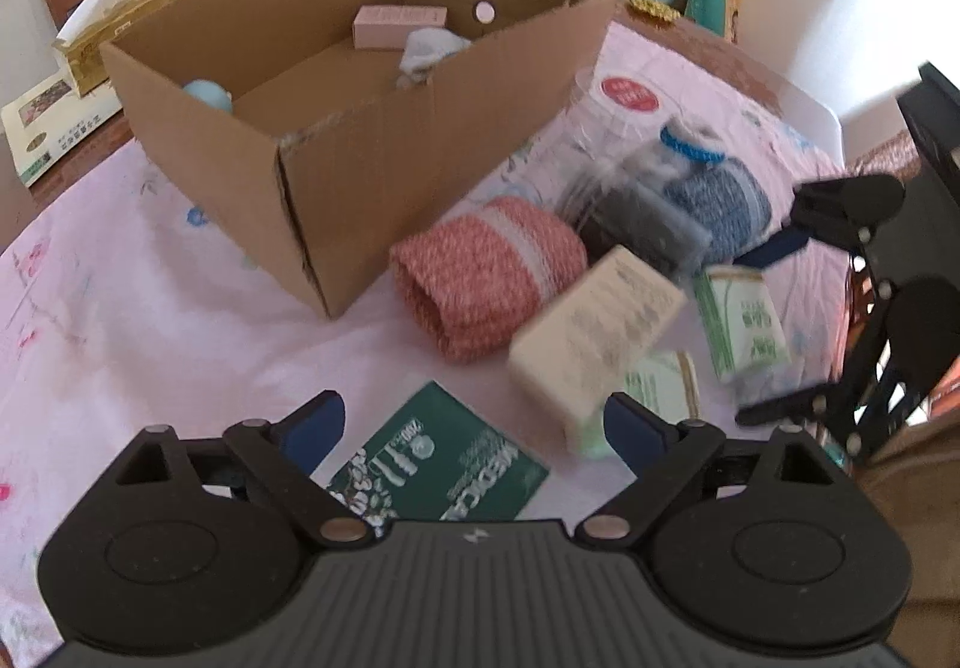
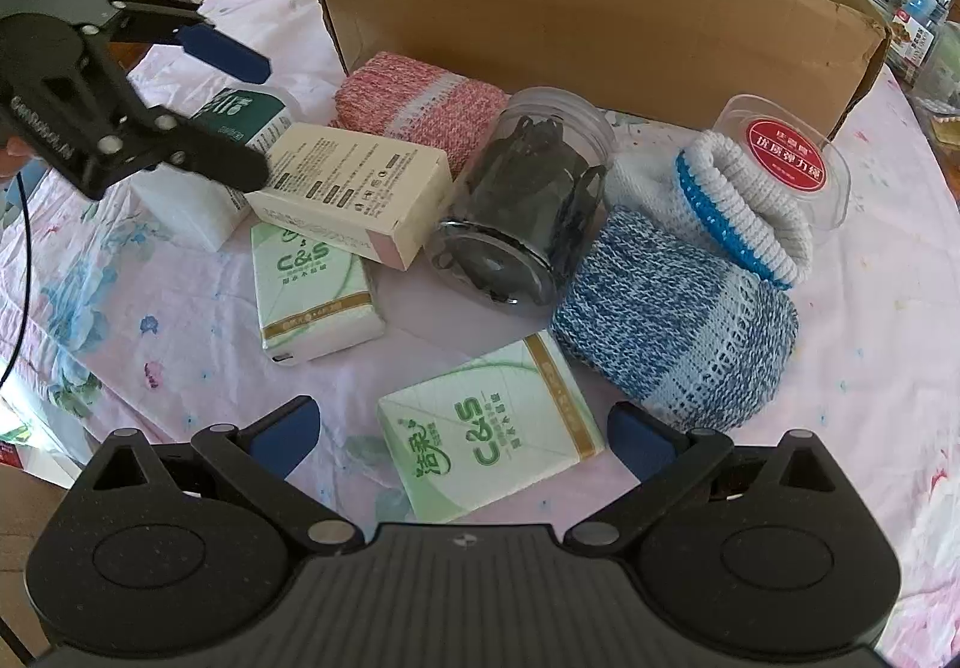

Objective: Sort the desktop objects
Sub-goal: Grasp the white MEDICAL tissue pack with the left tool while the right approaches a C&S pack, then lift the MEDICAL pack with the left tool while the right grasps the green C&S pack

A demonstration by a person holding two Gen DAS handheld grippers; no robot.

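The left tool [image 1: 474, 428] stands with its jaws wide apart, gripping nothing, above a green booklet [image 1: 444, 464]; a cream box [image 1: 594, 332] lies just beyond. The right tool [image 2: 465, 437] is likewise spread, empty, with a tissue pack [image 2: 489, 431] between its fingers on the tabletop [image 2: 180, 320]. The cardboard box [image 2: 600, 8] stands behind.
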